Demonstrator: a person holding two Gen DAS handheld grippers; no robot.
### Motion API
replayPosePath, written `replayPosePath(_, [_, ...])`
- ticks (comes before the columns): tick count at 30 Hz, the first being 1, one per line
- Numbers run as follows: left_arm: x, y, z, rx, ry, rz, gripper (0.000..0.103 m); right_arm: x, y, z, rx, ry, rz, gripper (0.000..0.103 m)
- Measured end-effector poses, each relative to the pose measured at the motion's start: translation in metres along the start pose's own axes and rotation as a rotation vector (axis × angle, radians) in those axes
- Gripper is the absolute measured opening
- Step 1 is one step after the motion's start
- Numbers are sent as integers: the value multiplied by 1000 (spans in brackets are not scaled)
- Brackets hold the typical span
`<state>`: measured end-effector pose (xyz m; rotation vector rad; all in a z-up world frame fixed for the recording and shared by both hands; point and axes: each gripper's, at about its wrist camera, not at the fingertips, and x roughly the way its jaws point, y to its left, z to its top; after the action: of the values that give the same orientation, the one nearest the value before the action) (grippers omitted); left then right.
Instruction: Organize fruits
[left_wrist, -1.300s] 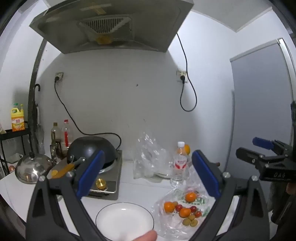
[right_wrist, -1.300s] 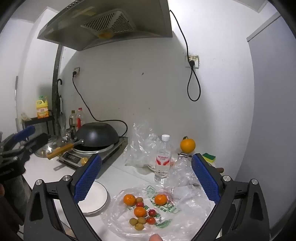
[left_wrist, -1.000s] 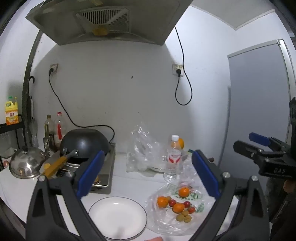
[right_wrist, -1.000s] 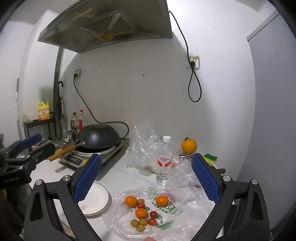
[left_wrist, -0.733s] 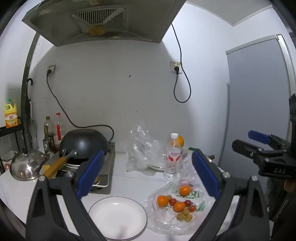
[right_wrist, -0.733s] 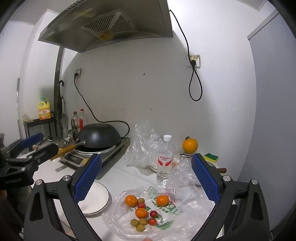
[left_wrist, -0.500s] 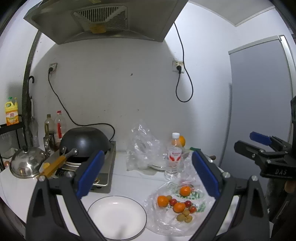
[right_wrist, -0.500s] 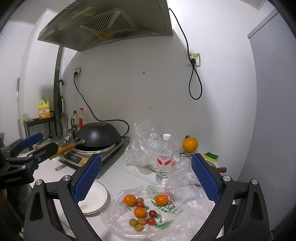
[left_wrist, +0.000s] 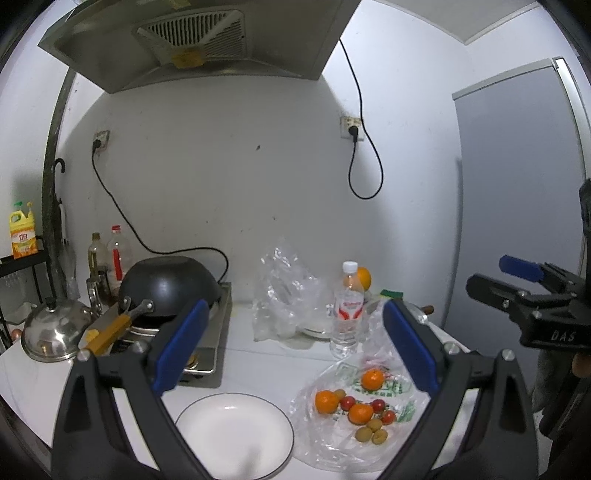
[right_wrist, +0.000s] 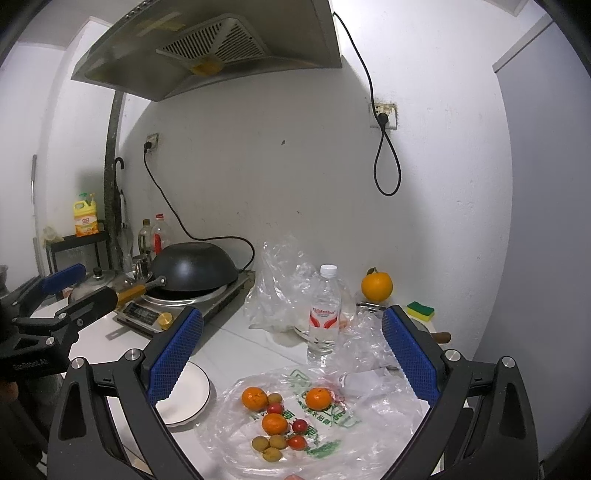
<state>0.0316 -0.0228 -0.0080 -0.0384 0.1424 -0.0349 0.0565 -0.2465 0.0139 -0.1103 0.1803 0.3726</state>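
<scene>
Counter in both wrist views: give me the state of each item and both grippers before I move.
left gripper: open, holding nothing
right gripper: open, holding nothing
white plate: empty
plastic bag: spread flat, fruit on it
water bottle: upright, capped
wok: on the stove

fruits (left_wrist: 356, 406) on bag (left_wrist: 332, 439), plate (left_wrist: 234, 434) left, bottle (left_wrist: 347, 314) behind

The round white black-rimmed plate (right_wrist: 184, 397) sits half-hidden behind the right gripper's blue-padded finger (right_wrist: 173, 358) (right wrist view).

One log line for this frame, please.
phase: pre-grasp | left gripper: open | right gripper: open | fruits: on plastic bag | plate: empty
</scene>
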Motion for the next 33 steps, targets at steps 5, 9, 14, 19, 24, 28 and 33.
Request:
replayPosePath(5, [0, 1, 0, -6, 0, 11, 96, 0, 0, -1, -2, 2, 3, 99])
replayPosePath(9, [-1, 3, 0, -8, 1, 12, 96, 3, 1, 1, -3, 5, 6, 99])
replayPosePath(14, [-1, 4, 0, -10, 0, 12, 96, 4, 1, 2, -4, 7, 11, 99])
replayPosePath(19, [-1, 5, 1, -9, -1, 14, 96, 6, 1, 1, -3, 7, 14, 99])
replayPosePath(24, [-2, 7, 1, -10, -2, 14, 96, 6, 1, 0, -4, 9, 15, 99])
replayPosePath(28, [-2, 7, 1, -9, -4, 15, 96, 6, 1, 0, -4, 9, 16, 99])
replayPosePath(33, [-3, 7, 1, -8, -6, 16, 96, 6, 1, 0, -3, 9, 17, 99])
